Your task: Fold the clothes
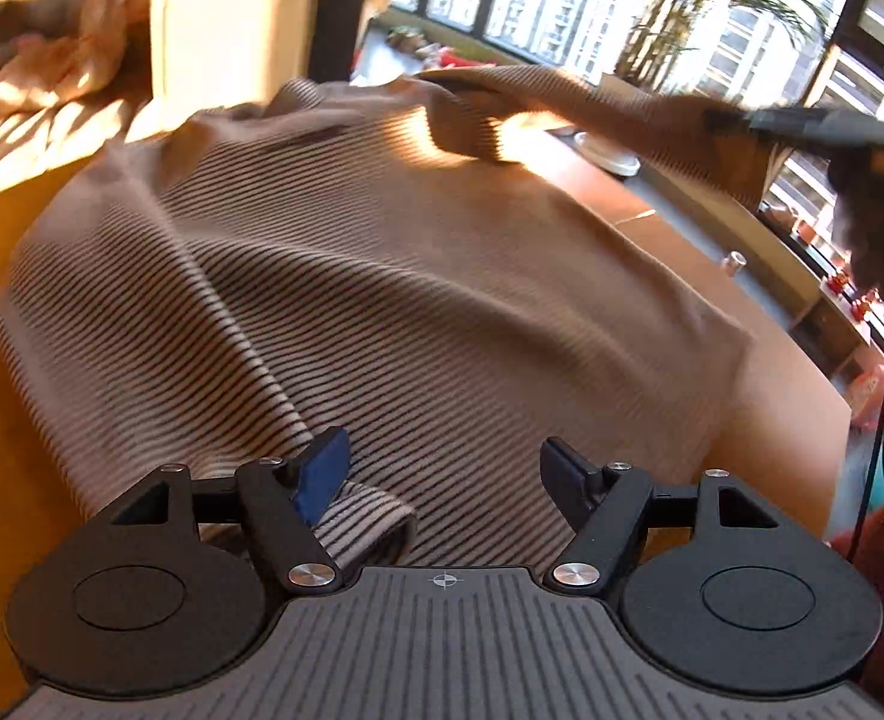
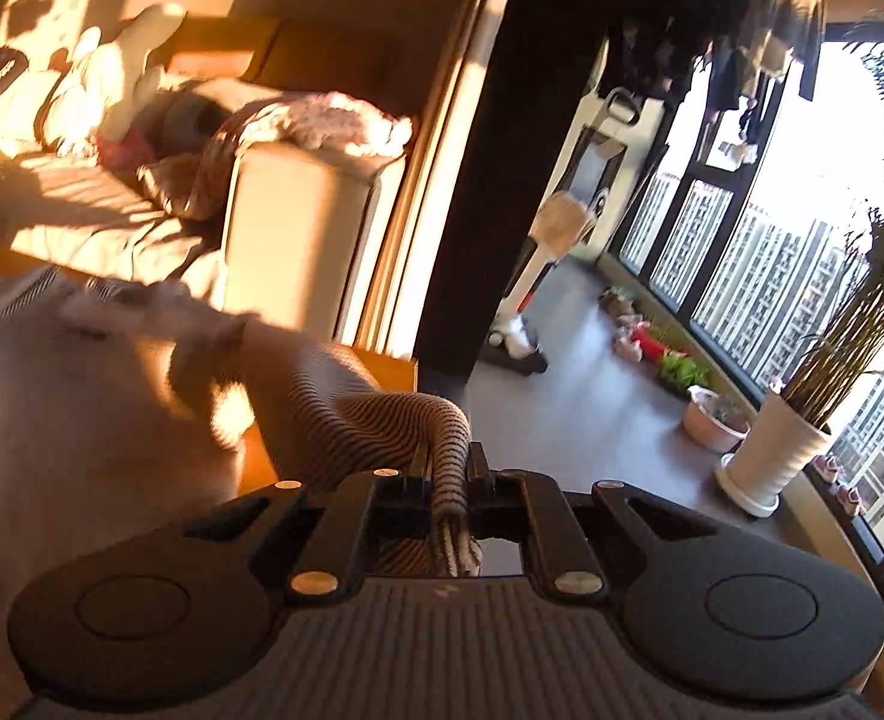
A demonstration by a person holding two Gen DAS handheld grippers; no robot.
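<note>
A brown striped sweater [image 1: 333, 276] lies spread on an orange-brown table [image 1: 772, 420]. My left gripper [image 1: 445, 474] is open just above the sweater's near hem, with a folded cuff [image 1: 363, 525] beside its left finger. My right gripper [image 2: 449, 468] is shut on a sleeve of the striped sweater [image 2: 381, 414] and holds it lifted off the table. In the left wrist view the right gripper [image 1: 742, 120] shows at the upper right, with the sleeve [image 1: 592, 102] stretched toward it.
A sofa with blankets and cushions [image 2: 141, 180] stands behind the table. A white potted plant [image 2: 772, 456], smaller pots [image 2: 712, 420] and large windows [image 2: 772, 252] are at the right. A white dish [image 1: 607, 153] sits on the table's far side.
</note>
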